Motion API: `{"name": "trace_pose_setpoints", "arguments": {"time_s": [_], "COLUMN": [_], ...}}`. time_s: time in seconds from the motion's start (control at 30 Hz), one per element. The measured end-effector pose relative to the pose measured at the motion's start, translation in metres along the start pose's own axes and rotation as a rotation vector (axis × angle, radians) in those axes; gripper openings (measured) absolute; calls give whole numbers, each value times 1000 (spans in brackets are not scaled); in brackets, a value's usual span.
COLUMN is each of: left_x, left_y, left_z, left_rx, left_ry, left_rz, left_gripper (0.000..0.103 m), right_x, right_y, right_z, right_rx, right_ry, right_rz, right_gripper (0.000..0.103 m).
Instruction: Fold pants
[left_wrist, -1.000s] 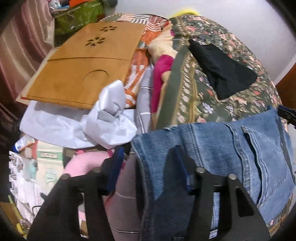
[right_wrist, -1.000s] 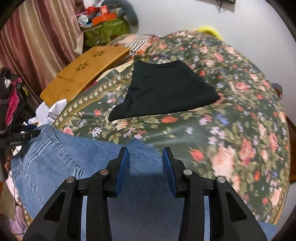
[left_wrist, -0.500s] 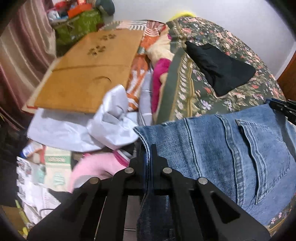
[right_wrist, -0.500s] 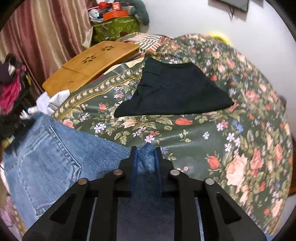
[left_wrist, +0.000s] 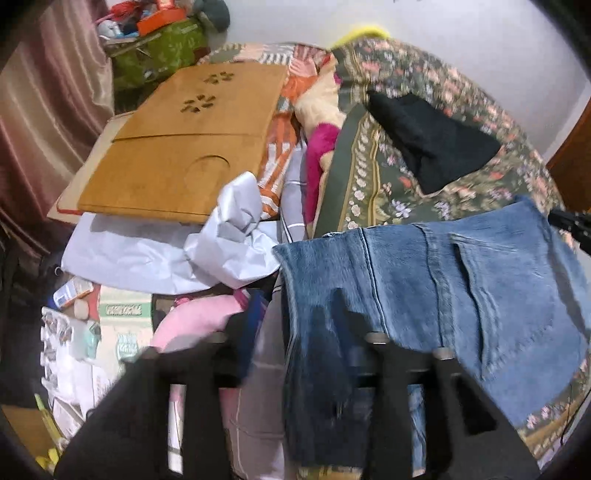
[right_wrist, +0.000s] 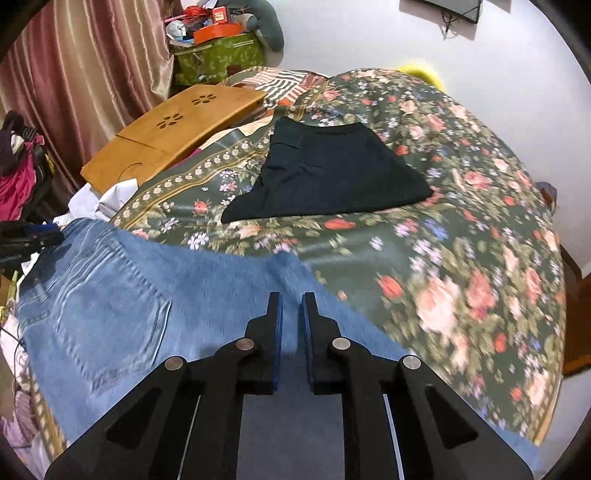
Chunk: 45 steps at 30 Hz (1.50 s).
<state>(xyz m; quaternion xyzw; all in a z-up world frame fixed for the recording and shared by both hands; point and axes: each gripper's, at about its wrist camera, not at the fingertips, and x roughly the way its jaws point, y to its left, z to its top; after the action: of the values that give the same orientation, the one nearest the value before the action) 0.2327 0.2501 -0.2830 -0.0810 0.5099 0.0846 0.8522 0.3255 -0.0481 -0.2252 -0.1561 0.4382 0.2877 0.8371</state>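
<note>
Blue denim pants (right_wrist: 110, 306) lie spread on the near edge of the floral green bedspread (right_wrist: 443, 229), back pocket up. Your right hand-held gripper (right_wrist: 292, 306) sits over the denim's right edge, its blue-padded fingers (right_wrist: 277, 314) a narrow gap apart with nothing clamped between them. Your left hand-held gripper (left_wrist: 299, 325) is blurred at the pants' left edge; its fingers stand wide, one on each side of the denim hem. Farther out, a folded black garment (right_wrist: 325, 173) rests on the bedspread. To the far left, a flat bamboo lap tray (left_wrist: 184, 147) lies on crumpled white cloth (left_wrist: 166, 251).
</note>
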Motion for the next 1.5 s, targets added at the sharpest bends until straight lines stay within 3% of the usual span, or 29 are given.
{"name": "trace_pose_setpoints", "arguments": {"time_s": [0.17,0.33,0.5,0.7,0.77,0.87,0.93,0.97,1.0,1.07,1.27,1.3,1.37,1.4,1.5], "left_x": [-25,-40,-55,-31,-22,-14,-9,-9,-11,-17,-19,-17,-11,-10,-22], "left_y": [5,8,11,-4,-12,-23,-27,-27,-28,-29,-11,-9,-2,6,30], "left_z": [-24,-55,-85,-97,-95,-92,-90,-89,-88,-86,-84,-87,-94,-98,-106], "left_rx": [-50,-83,-94,-63,-49,-1,17,16,13,26,2,4,1,-16,-100], "left_ry": [6,11,-9,29,23,-17,-33,-35,-44,-74,-44,-36,-16,-4,12], "left_rz": [-50,-85,-111,-99,-70,-31,-8,-38,-50,-11,5,25,152,163,33], "left_gripper": [50,50,50,51,58,58,47,27,18,10,11,11,3,3,3], "right_x": [-40,-68,-79,-68,-65,-62,-58,-54,-51,-50,-51,-50,-52,-52,-55], "right_y": [-4,-1,-2,-3,-2,-1,0,0,1,4,7,7,6,6,6], "right_z": [-24,-52,-77,-101,-108,-115,-120,-122,-124,-126,-128,-128,-130,-130,-129], "right_rx": [31,57,103,186,208,230,237,236,234,215,195,196,201,205,214], "right_ry": [-31,-59,-49,-2,10,22,41,54,61,55,54,54,51,51,61], "right_rz": [-10,-14,4,41,60,83,98,102,102,94,78,77,75,76,75], "right_gripper": [14,32,33,34,34,34,34,34,34,34,34,34,34,34,34]}}
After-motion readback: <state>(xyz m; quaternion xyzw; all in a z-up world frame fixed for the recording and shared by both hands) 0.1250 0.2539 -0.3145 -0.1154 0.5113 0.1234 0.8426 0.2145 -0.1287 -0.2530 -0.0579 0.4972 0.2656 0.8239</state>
